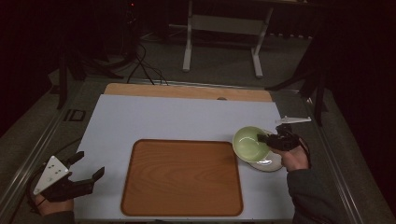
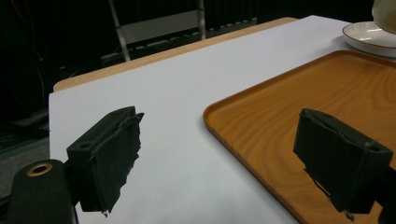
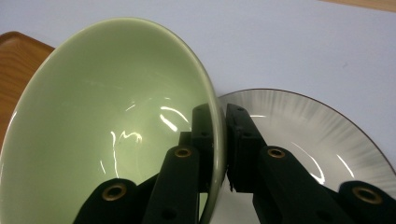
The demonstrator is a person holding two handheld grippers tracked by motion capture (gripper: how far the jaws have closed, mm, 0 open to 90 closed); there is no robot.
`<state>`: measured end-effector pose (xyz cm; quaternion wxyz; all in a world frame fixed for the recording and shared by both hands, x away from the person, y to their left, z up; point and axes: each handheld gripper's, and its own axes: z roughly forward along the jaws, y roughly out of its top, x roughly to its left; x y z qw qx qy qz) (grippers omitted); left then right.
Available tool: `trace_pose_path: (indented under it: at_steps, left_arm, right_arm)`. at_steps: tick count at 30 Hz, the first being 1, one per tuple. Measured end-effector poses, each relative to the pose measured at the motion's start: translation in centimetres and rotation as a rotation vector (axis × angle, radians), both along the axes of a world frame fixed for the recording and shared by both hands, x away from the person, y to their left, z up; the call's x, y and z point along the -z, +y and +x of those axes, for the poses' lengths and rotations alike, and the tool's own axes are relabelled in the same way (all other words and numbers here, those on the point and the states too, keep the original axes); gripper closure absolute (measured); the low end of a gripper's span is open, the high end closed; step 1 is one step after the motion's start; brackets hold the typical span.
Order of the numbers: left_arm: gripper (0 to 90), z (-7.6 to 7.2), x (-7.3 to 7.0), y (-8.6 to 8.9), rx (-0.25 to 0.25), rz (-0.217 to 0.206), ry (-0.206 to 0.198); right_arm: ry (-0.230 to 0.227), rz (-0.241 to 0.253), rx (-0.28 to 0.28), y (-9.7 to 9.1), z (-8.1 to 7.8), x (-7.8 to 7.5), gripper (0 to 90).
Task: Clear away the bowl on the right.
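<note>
1. The right tool [image 1: 265, 138] is clamped on the rim of the green bowl [image 1: 250, 143]: in the right gripper view one jaw sits inside the bowl [image 3: 112, 126] and the other outside, with the thin ceramic wall pinched between them and no gap left.
2. The bowl is tipped on its side, mouth turned toward the wooden tray [image 1: 182, 177], most likely because a rim pinch lets the free side swing down as it lifts.
3. It hangs over the white plate [image 1: 271, 163], which lies flat on the table [image 1: 163, 116] just off the tray's right edge. I cannot tell whether the bowl's underside touches the plate [image 3: 322, 135].
4. The bowl sits directly at the tool's tips, its body spreading away from the jaws toward the tray (the hand [image 1: 295, 158] is on the side away from the tray).
5. The left tool [image 1: 86, 168] rests well off the tray's left edge with its jaws spread wide and nothing between them; in the left gripper view the tray's rim [image 2: 219, 126] shows between them. It appears parked out of the way, leaving the tray free to receive the bowl.
</note>
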<state>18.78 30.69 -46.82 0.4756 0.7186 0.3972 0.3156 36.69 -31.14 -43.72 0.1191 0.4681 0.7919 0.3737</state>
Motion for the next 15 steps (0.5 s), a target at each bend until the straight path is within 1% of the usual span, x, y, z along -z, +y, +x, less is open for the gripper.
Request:
trace_pose_path:
  at_steps: [8, 15]
  left_arm:
    - [14.3, 0.0, 0.0, 0.0, -0.004, -0.003, -0.002]
    - [14.3, 0.0, 0.0, 0.1, -0.004, -0.003, -0.003]
  right_arm:
    - [-0.001, 0.021, -0.015, 1.2, -0.1, 0.0, 82.6]
    - [0.002, 0.018, -0.03, 2.2, -0.3, 0.2, 82.6]
